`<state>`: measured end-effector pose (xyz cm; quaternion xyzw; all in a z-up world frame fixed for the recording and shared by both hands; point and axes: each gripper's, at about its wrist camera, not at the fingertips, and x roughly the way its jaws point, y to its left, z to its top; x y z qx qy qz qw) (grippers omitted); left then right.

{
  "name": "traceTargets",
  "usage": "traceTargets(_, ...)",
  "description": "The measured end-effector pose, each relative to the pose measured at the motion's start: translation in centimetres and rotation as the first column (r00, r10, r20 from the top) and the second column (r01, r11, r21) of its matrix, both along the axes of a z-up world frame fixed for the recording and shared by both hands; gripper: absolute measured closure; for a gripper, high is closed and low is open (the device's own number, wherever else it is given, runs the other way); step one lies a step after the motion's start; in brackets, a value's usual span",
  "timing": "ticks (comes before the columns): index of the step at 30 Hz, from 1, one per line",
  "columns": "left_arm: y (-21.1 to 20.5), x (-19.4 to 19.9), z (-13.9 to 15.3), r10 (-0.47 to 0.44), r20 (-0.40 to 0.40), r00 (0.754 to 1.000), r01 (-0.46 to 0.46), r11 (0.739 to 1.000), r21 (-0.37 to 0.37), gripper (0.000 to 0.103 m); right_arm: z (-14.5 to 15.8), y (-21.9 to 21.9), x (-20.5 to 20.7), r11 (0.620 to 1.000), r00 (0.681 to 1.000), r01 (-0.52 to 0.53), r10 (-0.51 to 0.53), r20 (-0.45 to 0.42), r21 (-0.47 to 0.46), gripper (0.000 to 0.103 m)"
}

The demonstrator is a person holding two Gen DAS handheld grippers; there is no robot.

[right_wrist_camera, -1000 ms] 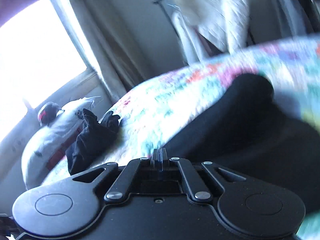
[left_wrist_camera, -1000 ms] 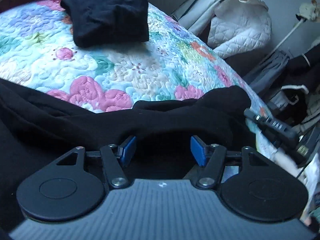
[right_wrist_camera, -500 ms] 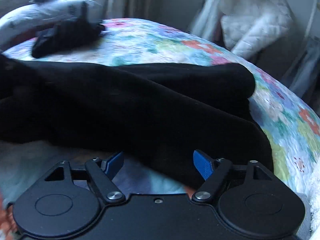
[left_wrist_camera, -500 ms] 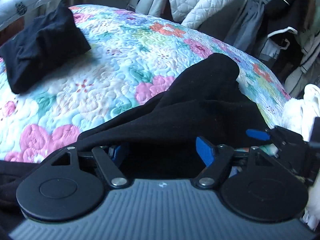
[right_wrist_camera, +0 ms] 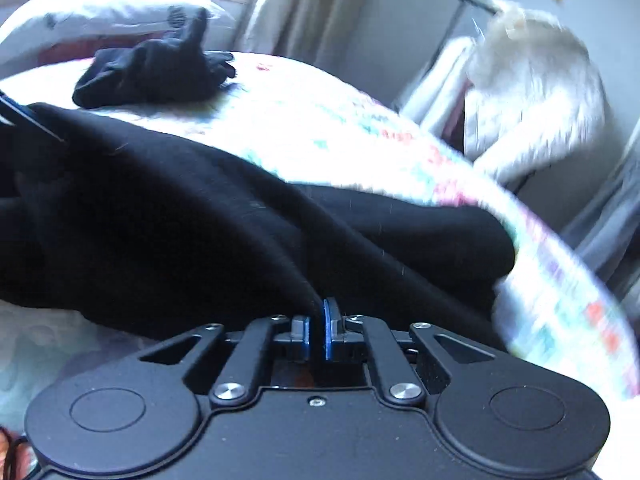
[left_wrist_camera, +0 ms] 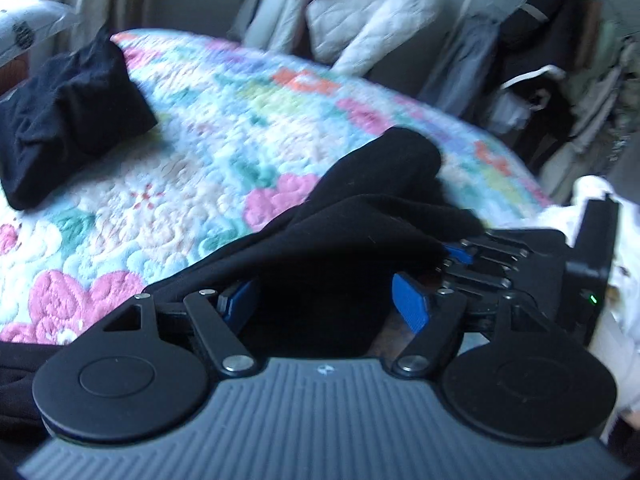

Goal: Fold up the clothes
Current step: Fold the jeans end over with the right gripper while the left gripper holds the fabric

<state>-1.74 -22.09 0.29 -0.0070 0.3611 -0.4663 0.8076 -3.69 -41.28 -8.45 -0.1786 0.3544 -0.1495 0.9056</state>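
Note:
A black garment (left_wrist_camera: 360, 216) lies rumpled across the floral quilt (left_wrist_camera: 200, 140) of a bed. My left gripper (left_wrist_camera: 324, 304) is open, and a fold of the black cloth lies loosely between its blue pads (left_wrist_camera: 408, 304). My right gripper (right_wrist_camera: 316, 330) is shut on an edge of the black garment (right_wrist_camera: 180, 208), which stretches away from its pads in a taut ridge. In the left wrist view the right gripper (left_wrist_camera: 458, 254) sits just to the right, against the cloth's near corner.
A folded black garment (left_wrist_camera: 68, 120) rests at the quilt's far left, near a white pillow (right_wrist_camera: 100, 12). A white quilted jacket (right_wrist_camera: 532, 92) and dark clothes (left_wrist_camera: 528, 48) hang beyond the bed's right side. The quilt edge (right_wrist_camera: 568, 300) drops off at the right.
My right gripper was shut, then open half a second ago, and has now shut on the garment's edge. The left gripper stayed open; both views have swung towards the bed's right.

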Motion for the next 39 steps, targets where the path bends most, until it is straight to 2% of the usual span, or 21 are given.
traceTargets(2,1.4,-0.2,0.5,-0.036,0.024,0.999,0.037,0.999,-0.034,0.029,1.2,-0.7,0.3,1.0,1.0,0.001,-0.001,0.012,-0.028,0.097)
traceTargets(5,0.8,0.3,1.0,-0.04,0.062,0.997,0.041,0.999,-0.017,0.029,2.4,-2.0,1.4,1.0,0.999,0.008,-0.009,0.043,0.013,0.098)
traceTargets(7,-0.3,0.7,1.4,-0.04,0.1,0.994,0.041,0.999,-0.013,0.028,2.8,-1.5,3.0,0.999,0.998,-0.007,0.01,0.059,-0.051,0.098)
traceTargets(10,-2.8,2.0,0.7,-0.1,0.124,0.987,0.106,0.993,-0.041,0.012,4.0,-0.8,5.2,0.998,0.994,-0.039,0.044,0.104,-0.055,0.098)
traceTargets(12,-5.0,3.3,-0.1,-0.104,0.133,0.986,0.105,0.994,-0.002,0.012,5.1,-0.5,6.5,0.996,0.986,-0.071,0.08,0.146,-0.061,0.098)
traceTargets(15,-6.7,6.2,-1.4,-0.049,0.062,0.997,0.047,0.998,0.035,0.015,6.1,0.3,7.4,0.983,0.97,-0.156,0.171,0.173,-0.094,0.098)
traceTargets(17,-7.2,8.3,-2.3,-0.003,-0.011,1.0,0.003,0.999,0.053,0.036,6.5,0.7,8.4,0.958,0.944,-0.265,0.282,0.173,-0.113,0.096)
traceTargets(18,-7.4,9.4,-2.8,0.021,-0.047,0.999,-0.018,0.998,0.064,0.056,6.7,0.8,9.2,0.942,0.933,-0.319,0.331,0.14,-0.104,0.093)
traceTargets(19,-7.6,10.4,-3.3,0.045,-0.083,0.996,-0.039,0.996,0.075,0.063,6.9,0.5,10.2,0.935,0.93,-0.347,0.354,0.101,-0.076,0.092)
traceTargets(20,-7.8,11.5,-3.7,0.069,-0.118,0.991,-0.059,0.994,0.087,0.065,6.9,-0.1,11.5,0.938,0.936,-0.346,0.347,0.058,-0.028,0.087)
traceTargets(21,-7.5,12.5,-4.7,0.093,-0.162,0.982,-0.079,0.993,0.089,0.07,7.0,-0.9,12.6,0.946,0.947,-0.322,0.321,0.022,0.034,0.072)
traceTargets(22,-7.1,13.4,-5.8,0.114,-0.216,0.97,-0.099,0.992,0.081,0.07,7.3,-1.8,13.3,0.955,0.959,-0.282,0.283,0.006,0.093,0.063)
traceTargets(24,-6.3,14.4,-7.1,0.146,-0.286,0.947,-0.133,0.989,0.062,0.071,7.0,-3.4,12.3,0.964,0.983,-0.185,0.183,0.031,0.19,0.044)
traceTargets(26,-6.1,14.5,-7.4,0.162,-0.283,0.945,-0.148,0.986,0.072,0.071,6.5,-4.9,10.9,0.955,0.996,-0.088,0.075,0.057,0.284,0.037)
traceTargets(28,-6.0,14.5,-7.6,0.179,-0.279,0.943,-0.162,0.983,0.081,0.07,5.8,-5.9,8.2,0.945,0.996,-0.002,-0.028,0.087,0.326,0.029)
traceTargets(30,-5.8,14.5,-7.9,0.195,-0.276,0.941,-0.176,0.98,0.091,0.065,5.1,-6.7,5.1,0.947,0.984,0.095,-0.135,0.114,0.306,0.025)
traceTargets(33,-5.6,14.6,-8.3,0.219,-0.27,0.938,-0.198,0.975,0.105,0.064,3.4,-8.2,2.4,0.944,0.971,0.203,-0.229,0.073,0.259,0.024)
traceTargets(35,-5.8,14.0,-7.5,0.225,-0.238,0.945,-0.201,0.972,0.121,0.064,1.1,-10.4,2.7,0.91,0.965,0.26,-0.26,-0.042,0.324,0.024)
traceTargets(36,-5.9,13.7,-6.6,0.223,-0.212,0.951,-0.199,0.972,0.128,0.064,0.2,-11.6,2.9,0.865,0.954,0.292,-0.291,-0.067,0.408,0.024)
traceTargets(38,-6.0,12.8,-5.1,0.221,-0.152,0.963,-0.2,0.97,0.137,0.066,-0.9,-14.4,2.8,0.715,0.93,0.314,-0.365,-0.05,0.624,0.027)
traceTargets(39,-5.9,12.3,-4.3,0.215,-0.132,0.968,-0.198,0.971,0.135,0.065,-1.0,-15.5,2.3,0.633,0.912,0.287,-0.41,-0.003,0.719,0.045)
